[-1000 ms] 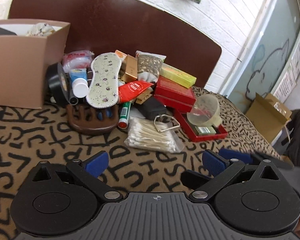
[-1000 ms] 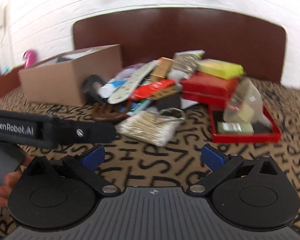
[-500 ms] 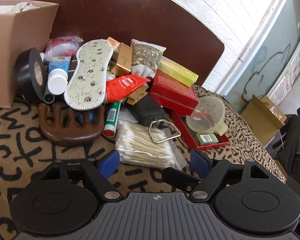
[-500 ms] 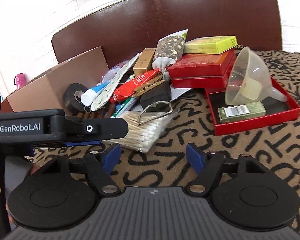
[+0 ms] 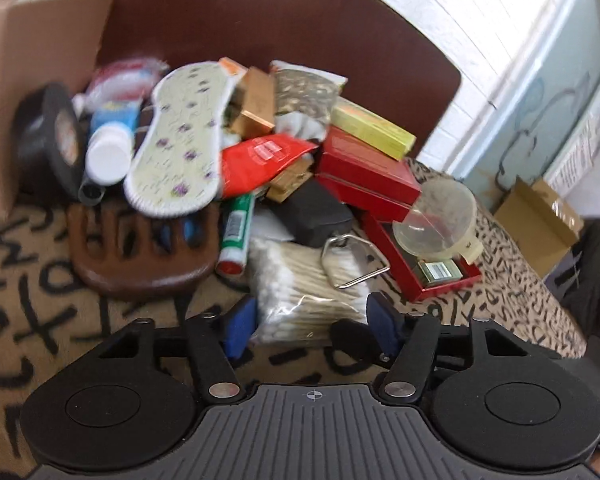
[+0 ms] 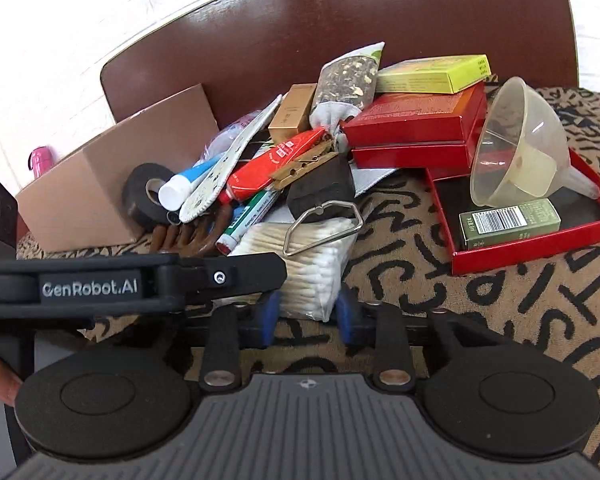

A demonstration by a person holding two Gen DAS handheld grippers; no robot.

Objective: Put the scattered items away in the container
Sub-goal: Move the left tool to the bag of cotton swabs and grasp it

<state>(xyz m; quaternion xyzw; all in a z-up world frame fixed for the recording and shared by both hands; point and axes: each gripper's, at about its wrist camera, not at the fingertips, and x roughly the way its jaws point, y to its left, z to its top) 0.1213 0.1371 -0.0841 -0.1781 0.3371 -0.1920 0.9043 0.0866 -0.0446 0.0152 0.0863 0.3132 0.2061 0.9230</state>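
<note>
Bag of cotton swabs [image 5: 300, 280] lies at the near edge of the heap on the bed [image 5: 40, 320], loose and easiest to reach, which is why I'm starting there. My left claw [image 5: 312, 322] and right claw [image 6: 307, 312] have both just been closing, each with the bag's near end between its pads; I can't tell whether either is pressing it yet. A metal ring [image 5: 354, 260] rests on the bag and may slide off. The cardboard box [image 5: 40, 80] waits at the heap's far left, against the headboard.
</note>
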